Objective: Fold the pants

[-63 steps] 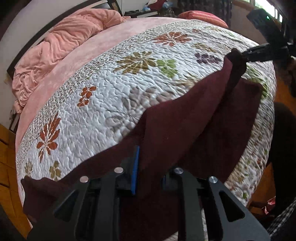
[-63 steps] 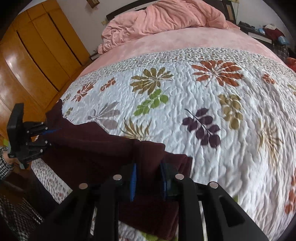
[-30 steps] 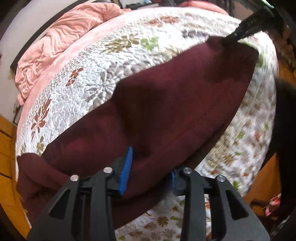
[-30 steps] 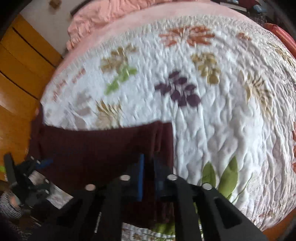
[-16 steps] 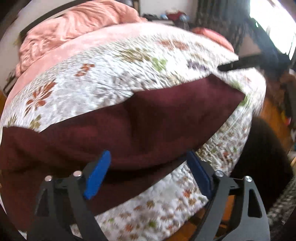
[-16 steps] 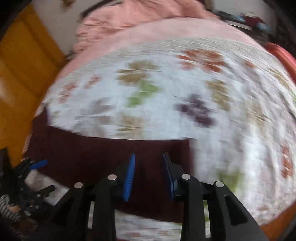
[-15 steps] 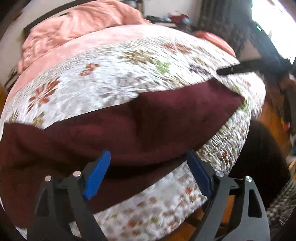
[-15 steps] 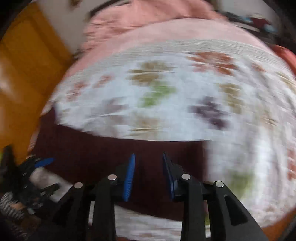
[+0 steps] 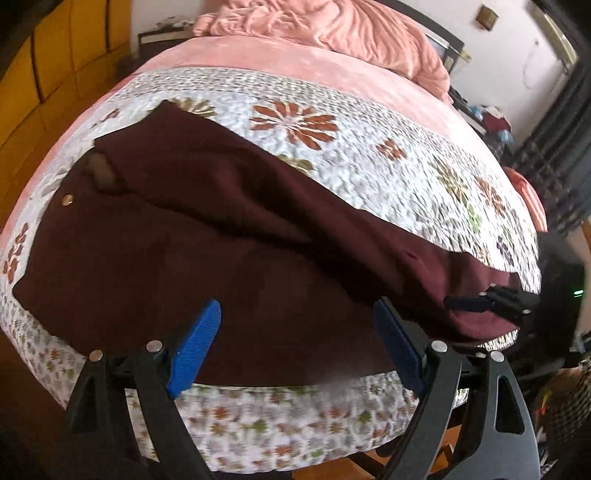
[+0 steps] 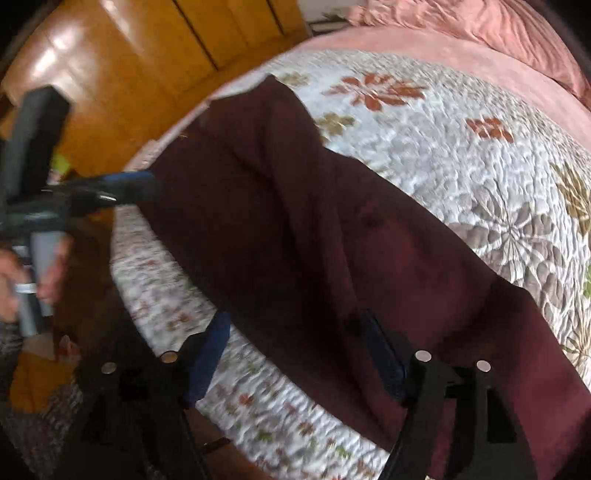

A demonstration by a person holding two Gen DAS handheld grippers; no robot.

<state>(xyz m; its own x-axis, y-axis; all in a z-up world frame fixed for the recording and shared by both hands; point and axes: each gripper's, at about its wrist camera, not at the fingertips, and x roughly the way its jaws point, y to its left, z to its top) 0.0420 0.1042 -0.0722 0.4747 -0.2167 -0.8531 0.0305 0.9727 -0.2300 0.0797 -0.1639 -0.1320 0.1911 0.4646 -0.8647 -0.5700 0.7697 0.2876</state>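
Note:
Dark maroon pants [image 9: 229,236] lie folded lengthwise along the front edge of the floral quilt [image 9: 369,162], with a metal button [image 9: 67,199] at the left waist end. My left gripper [image 9: 295,339] is open and empty just above the pants' near edge. My right gripper [image 10: 295,354] is open over the pants [image 10: 332,240] near the bed's edge. The right gripper also shows in the left wrist view [image 9: 484,303] at the pants' right end. The left gripper shows at the left of the right wrist view [image 10: 125,188], by the waist end.
A pink blanket [image 9: 332,26] is bunched at the head of the bed. Wooden wardrobe doors [image 10: 147,55] stand along the bed's left side. Dark curtains [image 9: 561,155] and a cluttered side table [image 9: 491,118] are at the right. The quilt hangs over the front edge [image 9: 277,424].
Both grippers let go of the pants and opened wide. The pants now lie flat on the quilt. Both cameras swung left towards the waist end.

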